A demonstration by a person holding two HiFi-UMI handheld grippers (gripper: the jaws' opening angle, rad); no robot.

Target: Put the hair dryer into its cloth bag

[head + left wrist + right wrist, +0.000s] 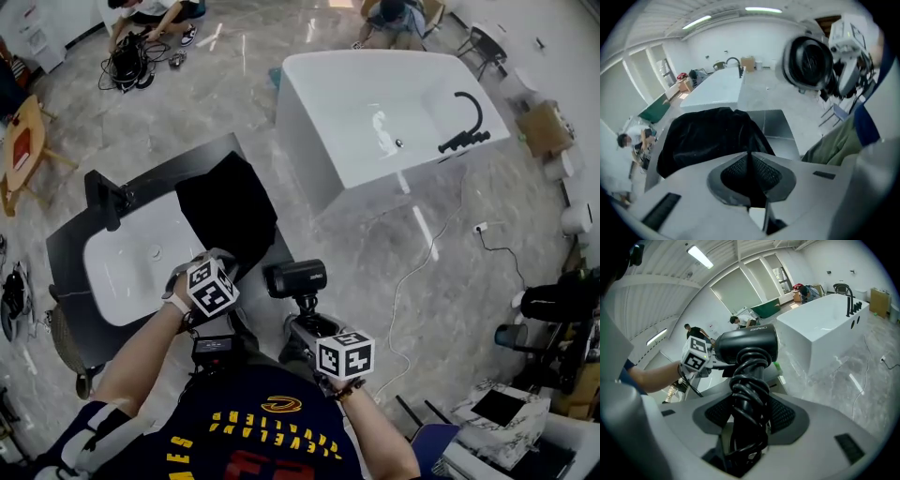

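Two grips: we clamp the hair dryer point(745, 345) handle between the right gripper point(750, 418) fingers for insertion, while the closed left gripper point(749, 161) apparently pinches the cloth bag point(708, 136) edge.

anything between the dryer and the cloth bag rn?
No object. In the head view the hair dryer, gripped by the right gripper, hangs beside the cloth bag's near edge; only a strip of dark counter shows between.

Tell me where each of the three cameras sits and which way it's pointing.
Head view: on the person's head, looking down at the bag on the sink counter; both forearms show.
Left gripper view: on the left gripper, looking along jaws shut on the bag.
Right gripper view: on the right gripper, facing the hair dryer it clamps; the left forearm shows.
Shared: all three show the hair dryer and bathtub.
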